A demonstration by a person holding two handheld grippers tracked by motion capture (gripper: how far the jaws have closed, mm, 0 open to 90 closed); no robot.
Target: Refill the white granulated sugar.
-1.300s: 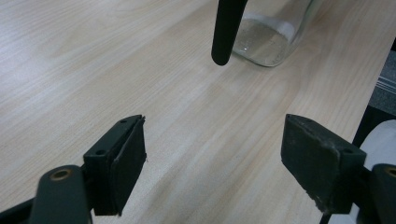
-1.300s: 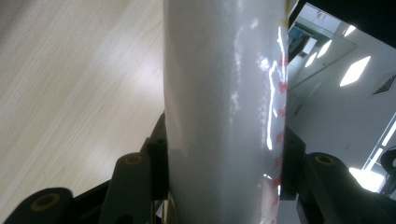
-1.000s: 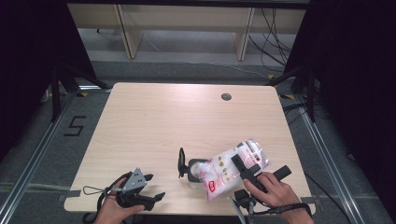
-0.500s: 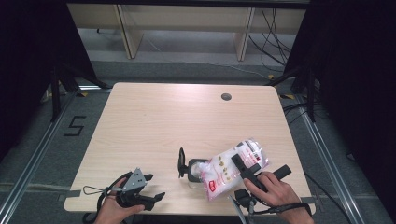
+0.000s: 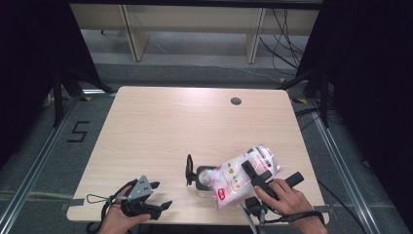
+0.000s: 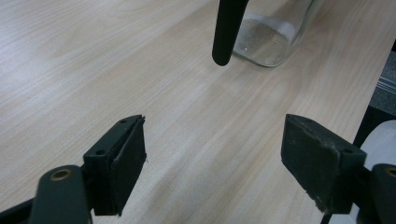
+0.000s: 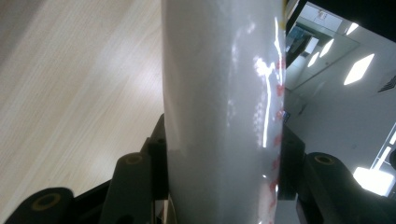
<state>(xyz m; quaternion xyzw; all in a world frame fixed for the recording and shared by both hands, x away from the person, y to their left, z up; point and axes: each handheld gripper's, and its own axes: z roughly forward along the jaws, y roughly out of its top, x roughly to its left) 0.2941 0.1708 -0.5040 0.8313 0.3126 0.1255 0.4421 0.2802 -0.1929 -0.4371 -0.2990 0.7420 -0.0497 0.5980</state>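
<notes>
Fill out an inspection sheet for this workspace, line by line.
Surface: light wooden table with a round cable hole.
Job's things: white plastic bag with red print, tilted toward a glass jar; the jar's black hinged lid stands open.
Clutter: nothing seen.
Grippers: right hand-held gripper clamped on the bag; left hand-held gripper open, empty, near the front edge.
Cables: a loop trails from the left hand-held gripper; more lie on the floor behind.
Surroundings: grey floor, black curtains, floor mark "5".
</notes>
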